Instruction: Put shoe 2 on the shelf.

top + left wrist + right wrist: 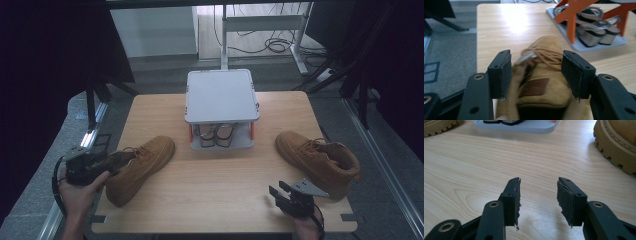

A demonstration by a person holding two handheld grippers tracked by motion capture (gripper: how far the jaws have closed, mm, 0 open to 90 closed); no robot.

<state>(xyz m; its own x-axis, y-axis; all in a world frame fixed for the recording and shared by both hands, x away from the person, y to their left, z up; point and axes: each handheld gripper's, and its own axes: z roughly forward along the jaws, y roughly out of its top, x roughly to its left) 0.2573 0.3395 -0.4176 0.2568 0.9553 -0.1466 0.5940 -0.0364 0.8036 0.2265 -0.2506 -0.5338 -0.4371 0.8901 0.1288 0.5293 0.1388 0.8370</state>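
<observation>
Two tan lace-up boots lie on the wooden table (220, 200). The left boot (142, 167) lies at an angle near the left edge with its toe towards the middle. My left gripper (107, 162) is at its ankle. In the left gripper view the ankle and brown tongue patch (535, 87) sit between the spread jaws of the left gripper (536, 72), blurred. The left pad is at the collar and the right pad stands beside it. The right boot (320, 160) lies at the right. My right gripper (280, 191) hovers open over bare wood left of it, the right gripper (538, 197) holding nothing.
A grey two-level rack (221, 95) with orange posts stands at the back middle of the table, and a pair of sandals (596, 31) sits on its lower shelf. The right boot's lugged sole (614, 152) is near my right jaws. Floor and cables lie beyond.
</observation>
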